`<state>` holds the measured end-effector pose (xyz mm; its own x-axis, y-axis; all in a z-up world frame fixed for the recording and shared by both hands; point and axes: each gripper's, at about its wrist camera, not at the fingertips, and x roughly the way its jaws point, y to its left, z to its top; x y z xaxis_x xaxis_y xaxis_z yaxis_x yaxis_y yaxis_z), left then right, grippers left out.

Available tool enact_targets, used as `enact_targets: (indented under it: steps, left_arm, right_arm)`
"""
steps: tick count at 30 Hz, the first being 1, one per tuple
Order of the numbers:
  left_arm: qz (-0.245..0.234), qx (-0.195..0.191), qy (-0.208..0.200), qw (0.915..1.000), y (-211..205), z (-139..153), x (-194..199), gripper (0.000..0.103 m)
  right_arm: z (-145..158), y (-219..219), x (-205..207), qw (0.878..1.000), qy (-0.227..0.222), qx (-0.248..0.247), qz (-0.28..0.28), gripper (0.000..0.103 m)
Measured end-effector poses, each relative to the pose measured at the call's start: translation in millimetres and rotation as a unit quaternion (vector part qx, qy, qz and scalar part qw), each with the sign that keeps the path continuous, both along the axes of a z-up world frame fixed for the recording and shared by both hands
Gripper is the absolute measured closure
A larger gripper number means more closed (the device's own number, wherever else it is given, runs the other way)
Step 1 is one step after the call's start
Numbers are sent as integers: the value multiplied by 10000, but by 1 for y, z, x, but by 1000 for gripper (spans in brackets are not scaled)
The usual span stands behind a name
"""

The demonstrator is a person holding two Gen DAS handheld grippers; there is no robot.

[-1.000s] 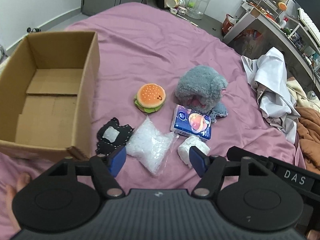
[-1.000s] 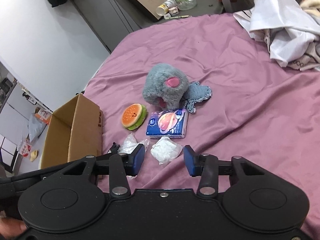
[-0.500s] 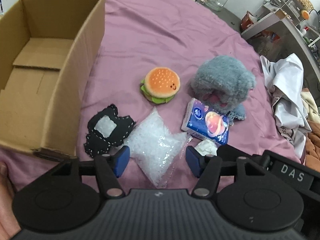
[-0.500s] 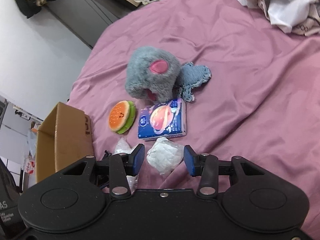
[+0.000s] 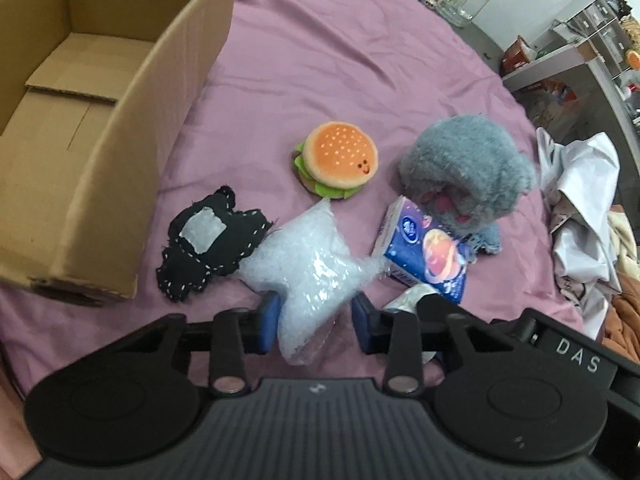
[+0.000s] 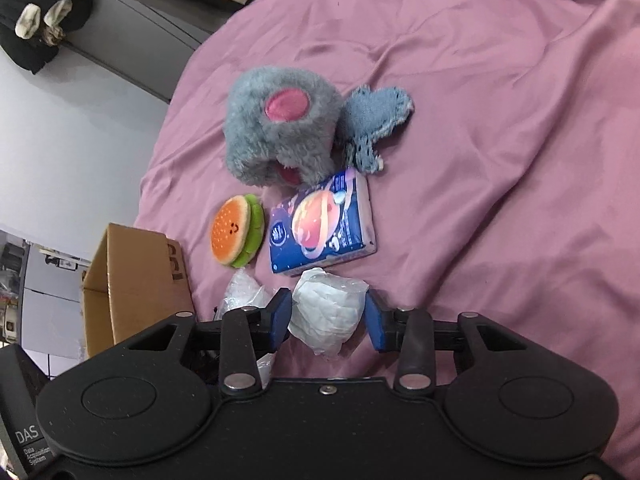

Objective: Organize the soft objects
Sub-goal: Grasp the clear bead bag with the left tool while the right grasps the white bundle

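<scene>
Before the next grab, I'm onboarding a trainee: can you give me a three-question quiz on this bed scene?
1. True or false: the cardboard box already holds a toy.
2. What sits between the left gripper jaws?
3. The white wad between the right gripper jaws lies nearest the: A) tissue pack B) burger plush C) grey plush

Key: 1 false, it shows only bare cardboard; 2 the clear pellet bag; 3 A.

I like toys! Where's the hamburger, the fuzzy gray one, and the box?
hamburger plush (image 5: 340, 158), left wrist view, on its orange bun top.
fuzzy gray plush (image 6: 280, 128), right wrist view, on its gray fur.
cardboard box (image 5: 132, 152), left wrist view, on its side wall.
</scene>
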<state>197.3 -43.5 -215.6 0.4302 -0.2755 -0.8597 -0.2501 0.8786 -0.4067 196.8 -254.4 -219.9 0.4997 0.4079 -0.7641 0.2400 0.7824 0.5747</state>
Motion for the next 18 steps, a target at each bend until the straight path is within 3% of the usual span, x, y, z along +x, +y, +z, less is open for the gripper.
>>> enact_targets:
  steps: [5, 6, 18]
  left_arm:
    - [36, -32, -203, 9998, 3, 12, -6, 72]
    - [20, -46, -217, 9998, 3, 14, -6, 83]
    - [-45, -73, -637, 9979, 9, 51, -23, 84]
  right_arm:
    - [15, -9, -6, 9994, -244, 16, -226, 64]
    - [18, -10, -7, 9992, -296, 4, -252, 64]
    - [42, -15, -20, 9971, -708, 91, -280, 64]
